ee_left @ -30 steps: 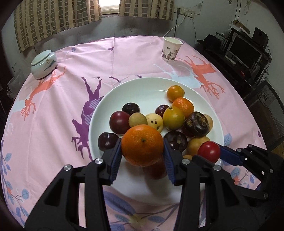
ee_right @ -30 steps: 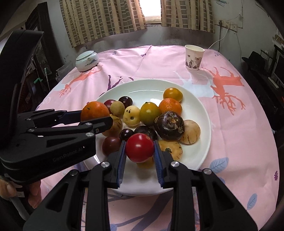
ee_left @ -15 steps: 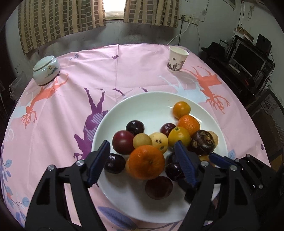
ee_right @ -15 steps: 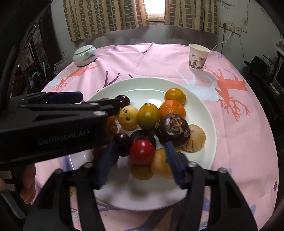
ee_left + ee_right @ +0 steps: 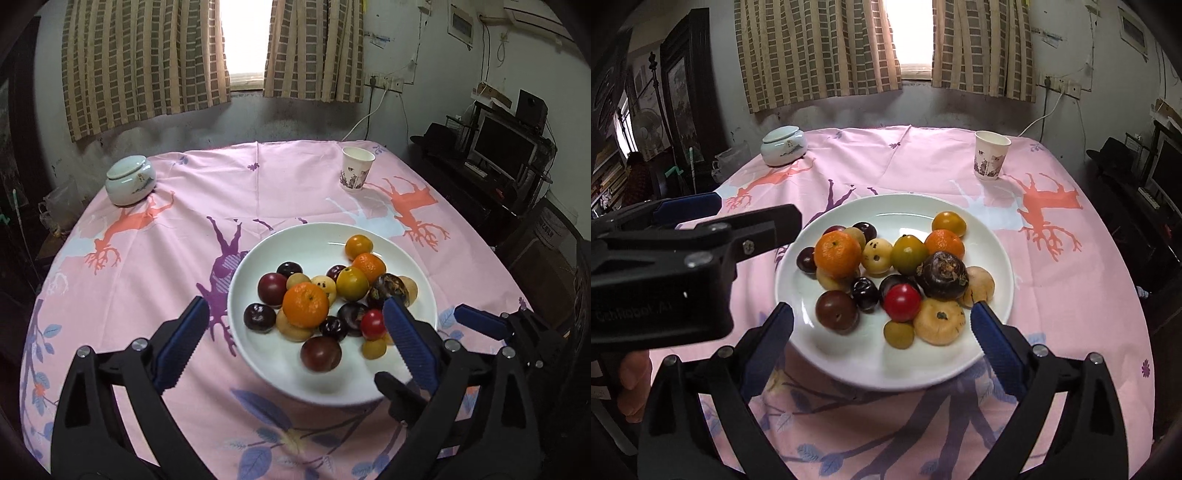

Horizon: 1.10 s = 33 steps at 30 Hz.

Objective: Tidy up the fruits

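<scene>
Both tongs opening wide over the white plate [image 5: 991, 236], nothing between the jaws of either: left gripper [image 5: 295, 347] empty above the plate's near left rim, right gripper [image 5: 882, 345] empty above its near edge. Fruits all heaped on the plate, on the pink tablecloth [image 5: 177, 236]: large orange [image 5: 306, 305] perched on top of smaller ones, red tomato [image 5: 902, 302] wedged among dark plums. Probably release finished; best to draw back clear of the pile, avoiding any nudge to the orange, likely to roll. Paper cup [image 5: 991, 155] and lidded ceramic jar [image 5: 130, 180] well apart at the far side, no hindrance. Left tongs crowding the right's view; worth keeping the two apart.
</scene>
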Motion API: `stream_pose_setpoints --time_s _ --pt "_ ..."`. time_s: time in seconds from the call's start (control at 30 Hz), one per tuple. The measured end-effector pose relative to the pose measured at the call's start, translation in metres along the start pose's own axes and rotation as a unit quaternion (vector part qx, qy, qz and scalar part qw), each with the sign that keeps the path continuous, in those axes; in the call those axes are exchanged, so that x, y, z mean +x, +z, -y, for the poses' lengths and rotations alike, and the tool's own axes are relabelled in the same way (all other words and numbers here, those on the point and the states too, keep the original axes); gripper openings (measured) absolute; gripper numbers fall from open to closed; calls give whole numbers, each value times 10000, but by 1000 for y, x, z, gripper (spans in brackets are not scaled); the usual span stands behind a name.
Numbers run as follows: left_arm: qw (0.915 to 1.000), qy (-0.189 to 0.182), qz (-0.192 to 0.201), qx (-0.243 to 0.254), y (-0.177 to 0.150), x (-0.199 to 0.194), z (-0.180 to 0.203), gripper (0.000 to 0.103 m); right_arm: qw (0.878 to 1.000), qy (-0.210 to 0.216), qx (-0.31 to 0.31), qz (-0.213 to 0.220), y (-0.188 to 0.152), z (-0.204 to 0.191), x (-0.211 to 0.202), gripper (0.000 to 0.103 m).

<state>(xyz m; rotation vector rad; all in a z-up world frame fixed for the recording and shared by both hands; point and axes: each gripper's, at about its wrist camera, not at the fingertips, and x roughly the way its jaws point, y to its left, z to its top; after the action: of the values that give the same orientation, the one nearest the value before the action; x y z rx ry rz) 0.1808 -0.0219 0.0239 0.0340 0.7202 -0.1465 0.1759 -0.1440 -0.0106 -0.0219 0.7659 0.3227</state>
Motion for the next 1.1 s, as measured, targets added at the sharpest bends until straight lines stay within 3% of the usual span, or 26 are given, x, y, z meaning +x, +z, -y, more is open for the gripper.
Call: stream_pose_setpoints --time_s 0.13,0.37,0.7,1.1 --pt "9994 308 125 -16 -30 -35 -1 99 9999 89 92 10 -24 -6 -32 97" --pt "9989 206 22 -413 -77 -72 -3 99 9995 -46 262 -140 -57 -14 -66 97" --pt "9993 238 36 -293 -96 -96 6 99 9994 -226 230 -133 -72 -17 -86 97" --pt "9994 227 -63 -247 -100 -85 5 99 9982 -99 422 -404 -79 -9 -70 97"
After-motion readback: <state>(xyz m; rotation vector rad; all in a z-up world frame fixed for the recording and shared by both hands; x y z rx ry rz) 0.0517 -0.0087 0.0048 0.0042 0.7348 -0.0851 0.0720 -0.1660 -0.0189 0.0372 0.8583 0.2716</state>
